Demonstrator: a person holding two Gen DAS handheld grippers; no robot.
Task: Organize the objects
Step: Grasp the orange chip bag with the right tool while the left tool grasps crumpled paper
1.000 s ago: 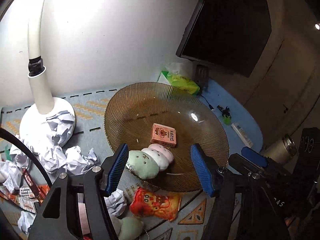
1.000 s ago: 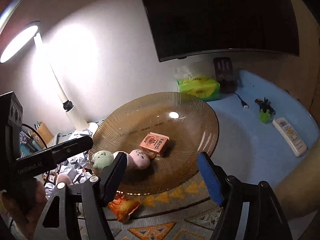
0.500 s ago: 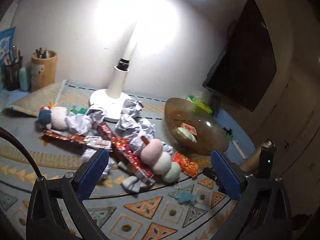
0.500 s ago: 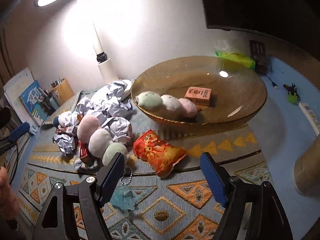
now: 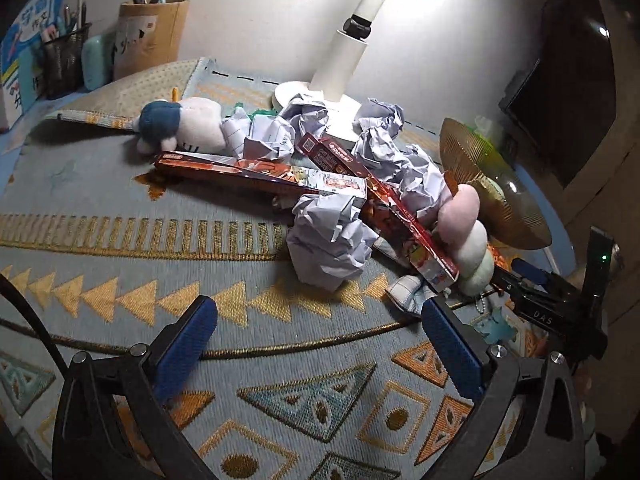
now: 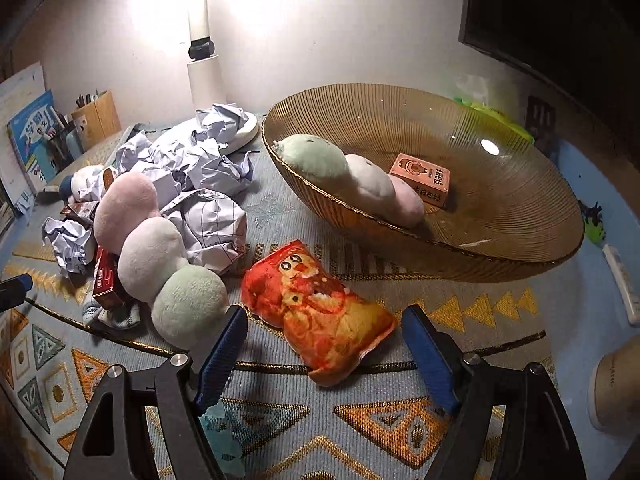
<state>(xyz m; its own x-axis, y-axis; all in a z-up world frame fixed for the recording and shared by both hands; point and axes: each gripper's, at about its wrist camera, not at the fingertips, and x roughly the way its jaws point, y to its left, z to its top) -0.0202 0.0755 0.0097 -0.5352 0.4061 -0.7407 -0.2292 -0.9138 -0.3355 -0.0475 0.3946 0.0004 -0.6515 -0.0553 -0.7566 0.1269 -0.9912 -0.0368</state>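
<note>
Both the left gripper (image 5: 320, 344) and the right gripper (image 6: 324, 344) stand wide open above the patterned mat (image 5: 120, 208) and hold nothing. Just in front of the right one lies an orange snack plush (image 6: 320, 312), near a dumpling plush (image 6: 160, 256). The amber glass bowl (image 6: 500, 208) holds a second dumpling plush (image 6: 352, 180) and a small pink box (image 6: 422, 178); crumpled paper (image 5: 332, 236) and a white lamp (image 6: 204, 76) stand by the wall.

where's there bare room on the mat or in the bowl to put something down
Free: the patterned mat in front of the left gripper, short of the crumpled paper; and the right half of the glass bowl, beyond the pink box. Crowded: the pile by the lamp base, and the bowl's left side, holding a dango plush.
</note>
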